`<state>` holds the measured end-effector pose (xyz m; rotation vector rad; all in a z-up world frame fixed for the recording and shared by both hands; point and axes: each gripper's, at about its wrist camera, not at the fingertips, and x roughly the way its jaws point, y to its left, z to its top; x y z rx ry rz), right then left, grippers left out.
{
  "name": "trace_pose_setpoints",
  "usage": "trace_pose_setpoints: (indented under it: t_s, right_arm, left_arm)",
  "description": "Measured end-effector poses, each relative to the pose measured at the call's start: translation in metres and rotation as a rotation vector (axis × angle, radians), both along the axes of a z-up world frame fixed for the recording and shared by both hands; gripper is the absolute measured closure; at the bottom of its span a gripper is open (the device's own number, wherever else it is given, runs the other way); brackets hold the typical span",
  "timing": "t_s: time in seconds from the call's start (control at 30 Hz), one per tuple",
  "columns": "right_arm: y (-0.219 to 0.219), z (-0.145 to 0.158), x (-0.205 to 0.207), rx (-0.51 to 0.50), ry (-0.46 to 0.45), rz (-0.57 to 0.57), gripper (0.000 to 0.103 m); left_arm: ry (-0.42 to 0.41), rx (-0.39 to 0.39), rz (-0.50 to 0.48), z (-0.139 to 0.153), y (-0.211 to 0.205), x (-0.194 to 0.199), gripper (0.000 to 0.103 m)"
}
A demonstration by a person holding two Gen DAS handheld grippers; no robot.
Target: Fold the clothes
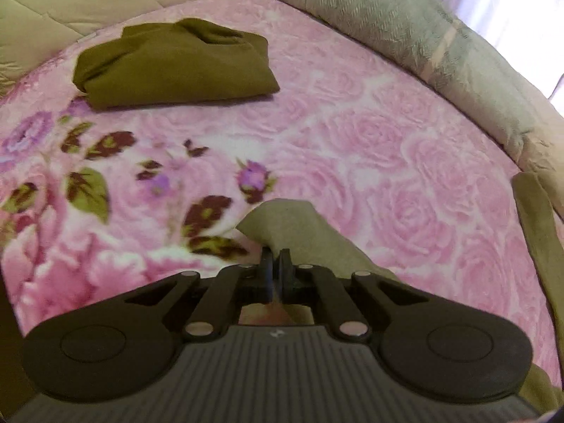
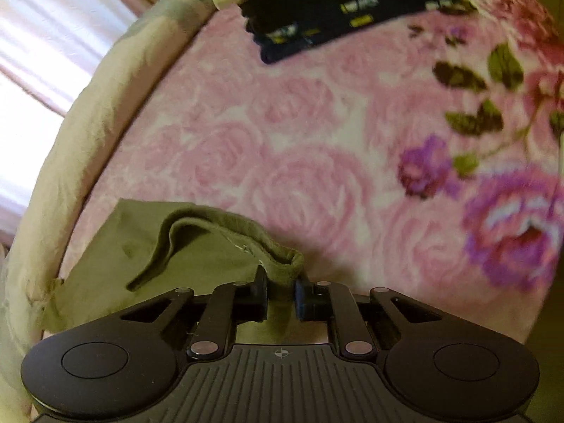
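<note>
Midway through a fold, the left gripper (image 1: pixel 275 257) has its fingers pressed together on a corner of a pale olive garment (image 1: pixel 303 236), low in the centre of the left wrist view. In the right wrist view, the right gripper (image 2: pixel 281 283) is nearly closed on a rolled hem of the same kind of cloth (image 2: pixel 197 243), which spreads toward the lower left over a pink rose-patterned blanket (image 2: pixel 282 134). A darker olive piece, already folded (image 1: pixel 176 63), lies at the upper left of the left view; a dark printed bundle (image 2: pixel 349 7) sits along the top of the right view. The right pinch catches only the thick rolled edge, so a sharp pull could let it slip. Uneven lifting by the two hands would likely twist the fabric and leave a crooked crease.
</note>
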<state>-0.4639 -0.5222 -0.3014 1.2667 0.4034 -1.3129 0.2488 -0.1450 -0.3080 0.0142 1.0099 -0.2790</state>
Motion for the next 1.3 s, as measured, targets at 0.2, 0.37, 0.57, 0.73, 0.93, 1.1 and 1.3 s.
trace_pose_setpoints:
  t_s: [0.2, 0.37, 0.57, 0.73, 0.93, 1.1, 1.3]
  right_arm:
    - [0.02, -0.007, -0.018, 0.083, 0.059, -0.004, 0.091]
    - [0.023, -0.032, -0.002, 0.18, 0.2, 0.14, 0.064]
    - [0.033, 0.006, 0.02, 0.06, 0.569, 0.342, 0.028]
    - [0.026, 0.03, 0.08, -0.231, 0.63, 0.627, 0.028]
    - [0.015, -0.008, 0.186, -0.427, 0.68, 1.066, 0.044]
    - [0.0, -0.052, 0.221, -0.468, 0.734, 1.223, 0.044]
    - [-0.045, -0.038, 0.202, -0.405, 0.585, 1.027, 0.087]
  left_arm:
    - [0.031, 0.131, -0.037, -0.016, 0.018, -0.013, 0.101]
    - [0.056, 0.348, -0.134, -0.039, 0.0, -0.027, 0.087]
    - [0.014, 0.379, -0.125, -0.012, 0.001, -0.037, 0.074]
    - [-0.007, 0.269, -0.12, 0.01, -0.023, -0.041, 0.076]
    - [0.039, 0.133, -0.253, 0.001, -0.101, -0.053, 0.076]
    - [0.073, 0.051, -0.337, -0.015, -0.16, -0.056, 0.076]
    - [0.12, -0.082, -0.387, -0.025, -0.24, -0.036, 0.073]
